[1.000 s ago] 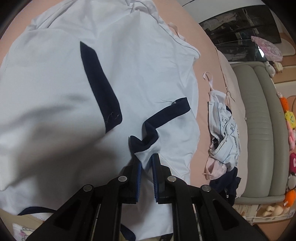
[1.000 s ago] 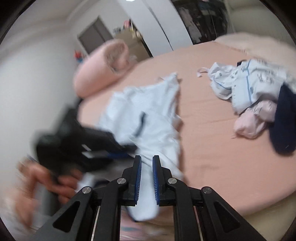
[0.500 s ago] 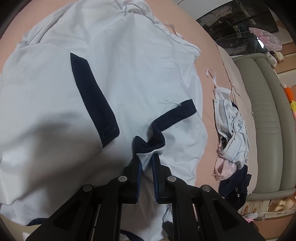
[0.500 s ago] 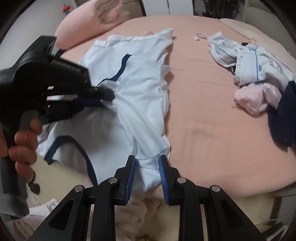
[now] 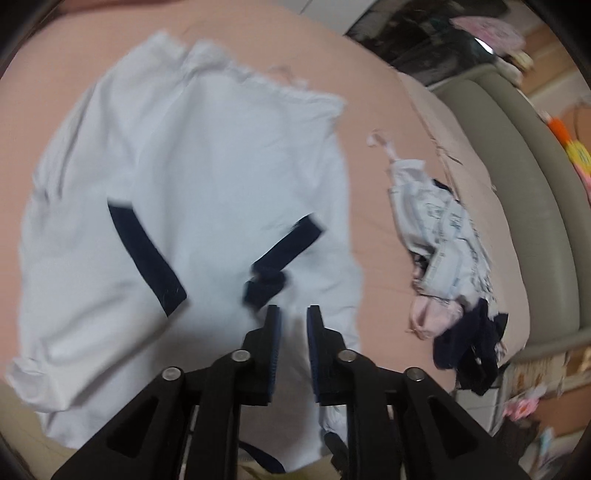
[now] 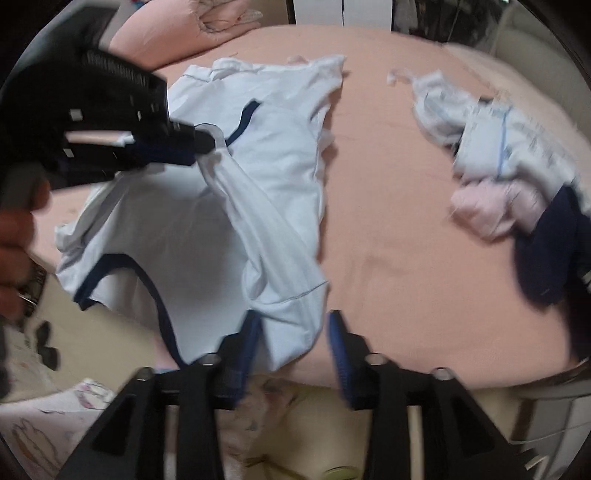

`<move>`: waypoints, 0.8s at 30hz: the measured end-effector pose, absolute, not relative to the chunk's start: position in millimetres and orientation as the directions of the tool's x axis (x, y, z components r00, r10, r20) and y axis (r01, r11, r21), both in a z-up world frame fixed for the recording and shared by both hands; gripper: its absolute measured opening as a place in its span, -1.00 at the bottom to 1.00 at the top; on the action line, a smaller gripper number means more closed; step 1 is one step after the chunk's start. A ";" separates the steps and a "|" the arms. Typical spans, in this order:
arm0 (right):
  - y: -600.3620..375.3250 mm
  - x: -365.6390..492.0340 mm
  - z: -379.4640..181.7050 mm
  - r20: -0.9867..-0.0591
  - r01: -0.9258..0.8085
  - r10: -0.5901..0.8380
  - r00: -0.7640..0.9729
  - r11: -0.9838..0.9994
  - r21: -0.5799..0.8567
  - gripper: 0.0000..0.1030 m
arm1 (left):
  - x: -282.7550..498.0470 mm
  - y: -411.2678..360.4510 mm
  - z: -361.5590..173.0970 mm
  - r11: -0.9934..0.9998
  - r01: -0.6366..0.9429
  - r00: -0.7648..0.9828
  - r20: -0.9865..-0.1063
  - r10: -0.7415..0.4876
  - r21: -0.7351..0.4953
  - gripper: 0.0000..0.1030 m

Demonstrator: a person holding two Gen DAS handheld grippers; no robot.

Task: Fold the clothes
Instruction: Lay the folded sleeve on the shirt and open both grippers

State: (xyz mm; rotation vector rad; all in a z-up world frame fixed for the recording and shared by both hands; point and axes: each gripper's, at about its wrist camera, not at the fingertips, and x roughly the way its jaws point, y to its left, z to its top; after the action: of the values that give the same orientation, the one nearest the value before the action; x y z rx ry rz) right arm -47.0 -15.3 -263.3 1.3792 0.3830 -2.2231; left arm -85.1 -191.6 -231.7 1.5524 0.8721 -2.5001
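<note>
A pale blue shirt point(image 5: 207, 155) with navy trim lies spread on the pink bed; it also shows in the right wrist view point(image 6: 280, 155). My left gripper point(image 5: 293, 314) is shut on a fold of the shirt beside the navy sleeve cuff point(image 5: 264, 288) and holds it raised; it also shows from the right wrist view point(image 6: 199, 144). My right gripper point(image 6: 293, 325) is open, its jaws on either side of the shirt's near corner point(image 6: 291, 325) at the bed edge.
A pile of other clothes, white printed, pink and navy, lies to the right on the bed point(image 5: 447, 280), also in the right wrist view point(image 6: 517, 173). A pink pillow point(image 6: 177, 29) lies at the far end. A grey-green couch point(image 5: 524, 177) stands beyond the bed.
My left gripper has lifted and pulled back with the shirt fold. My right gripper has opened wider and moved in around the shirt's near corner.
</note>
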 end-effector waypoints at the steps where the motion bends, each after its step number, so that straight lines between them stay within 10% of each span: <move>1: -15.7 -44.1 -258.3 -0.884 0.544 -0.246 -0.397 -0.839 -0.011 0.42 | -82.7 -188.9 -223.0 -0.851 0.335 -0.493 -0.845 0.208 -0.404 -0.29; 3: -16.5 -37.3 -247.2 -0.864 0.558 -0.248 -0.438 -0.828 -0.045 0.45 | -74.9 -186.8 -208.8 -0.873 0.337 -0.503 -0.851 0.149 -0.352 0.54; 4: -16.9 -34.5 -242.4 -0.857 0.567 -0.257 -0.447 -0.822 -0.049 0.45 | -70.2 -186.2 -202.1 -0.885 0.344 -0.507 -0.855 0.108 -0.315 0.59; 13: -21.5 -32.5 -218.2 -0.826 0.599 -0.186 -0.532 -0.772 -0.212 0.45 | -34.4 -177.1 -178.4 -0.929 0.313 -0.454 -0.828 -0.329 0.198 0.59; 24: -33.0 -8.6 -187.8 -0.755 0.595 -0.209 -0.622 -0.753 -0.281 0.45 | -6.3 -189.2 -184.1 -0.930 0.292 -0.450 -0.825 -0.340 0.224 0.59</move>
State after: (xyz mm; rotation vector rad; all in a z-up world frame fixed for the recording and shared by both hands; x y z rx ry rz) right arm -8.6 -33.0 -187.8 1.0081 0.7215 -2.3654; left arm -6.3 -189.2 -184.1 1.3808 -0.0688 -2.3976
